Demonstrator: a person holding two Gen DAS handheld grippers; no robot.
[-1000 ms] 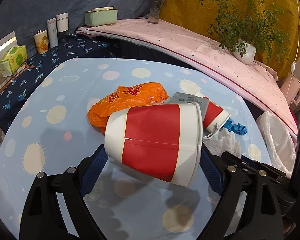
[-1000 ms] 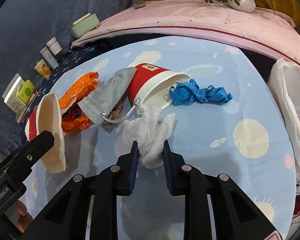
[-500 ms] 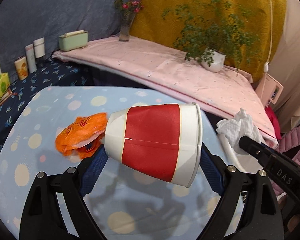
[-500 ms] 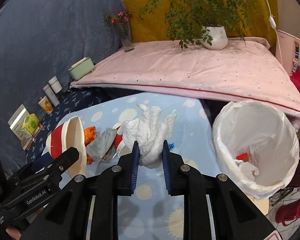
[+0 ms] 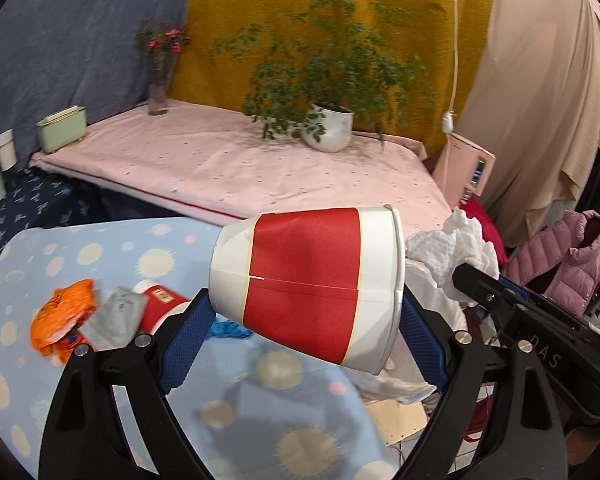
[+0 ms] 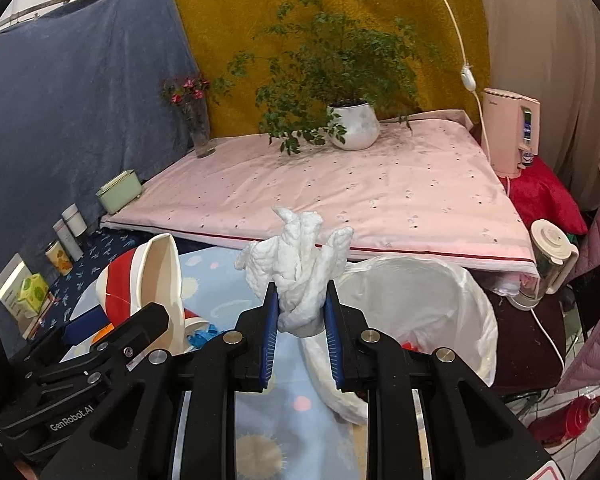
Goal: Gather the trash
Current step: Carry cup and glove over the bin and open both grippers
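My left gripper [image 5: 304, 320] is shut on a red and white paper cup [image 5: 308, 280], held on its side above the blue dotted table [image 5: 100, 248]. In the right wrist view that cup [image 6: 140, 284] shows at the left. My right gripper [image 6: 302, 312] is shut on a crumpled white tissue [image 6: 300, 276], held up in front of the bin's white liner bag [image 6: 428, 300] beside the table. The same tissue [image 5: 452, 252] appears right of the cup in the left wrist view. On the table lie an orange wrapper [image 5: 64, 320], a grey pouch [image 5: 116, 316], a second red cup [image 5: 160, 304] and blue tape [image 5: 230, 330].
A pink-covered platform [image 6: 340, 200] behind the table holds a potted plant [image 6: 352, 124], a flower vase [image 6: 198, 128] and a green box [image 6: 120, 192]. A pink appliance [image 6: 512, 132] and a blender jug [image 6: 548, 264] stand at the right. A pink jacket [image 5: 564, 264] hangs nearby.
Both grippers rose and swung right, away from the table's litter towards the lined bin. The cup and the tissue came along in them. The bin now sits close behind the tissue.
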